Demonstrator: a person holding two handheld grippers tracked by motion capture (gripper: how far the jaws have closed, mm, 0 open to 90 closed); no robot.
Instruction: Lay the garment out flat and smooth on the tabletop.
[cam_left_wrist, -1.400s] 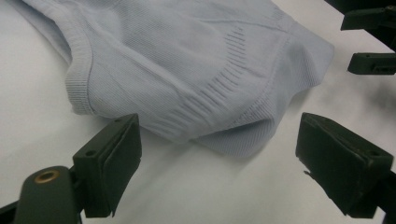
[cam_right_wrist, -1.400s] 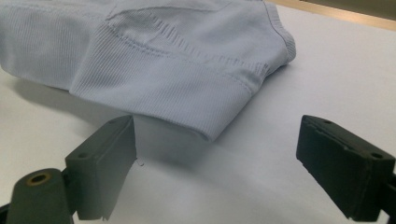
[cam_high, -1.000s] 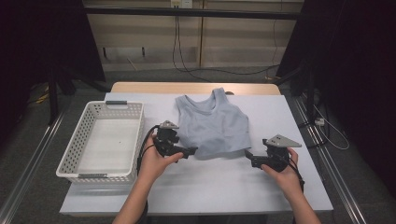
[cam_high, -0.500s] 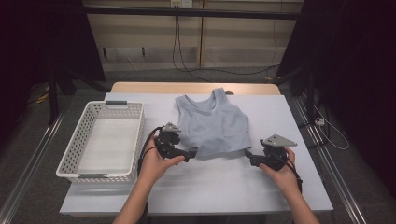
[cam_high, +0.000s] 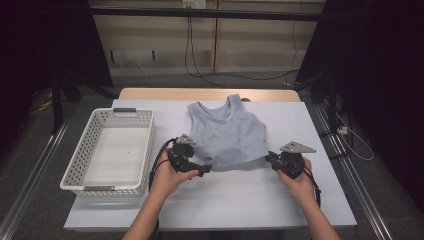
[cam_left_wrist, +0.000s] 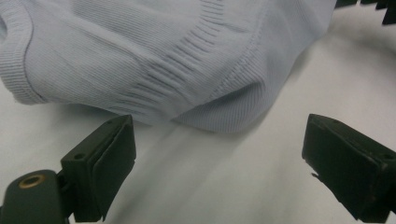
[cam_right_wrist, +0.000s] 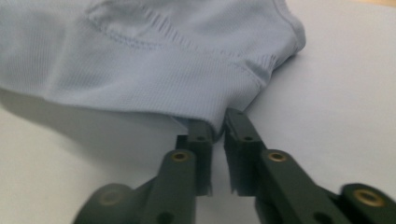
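A light blue ribbed tank top lies flat on the white table, straps pointing away from me. My right gripper is at the hem's right corner. In the right gripper view its jaws have just been closing, and the gripper is now shut with the hem of the tank top pinched between the pads. My left gripper sits at the hem's left corner. In the left gripper view this gripper stands wide open just short of the tank top, with bare table between its jaws.
A white perforated basket stands empty on the table's left side, close to my left hand. A wooden strip runs along the table's far edge. Dark frames and cables lie on the floor beyond the table.
The right gripper's jaws have closed onto the hem's right corner. Both hands have stayed about where they were, and the left gripper is still open.
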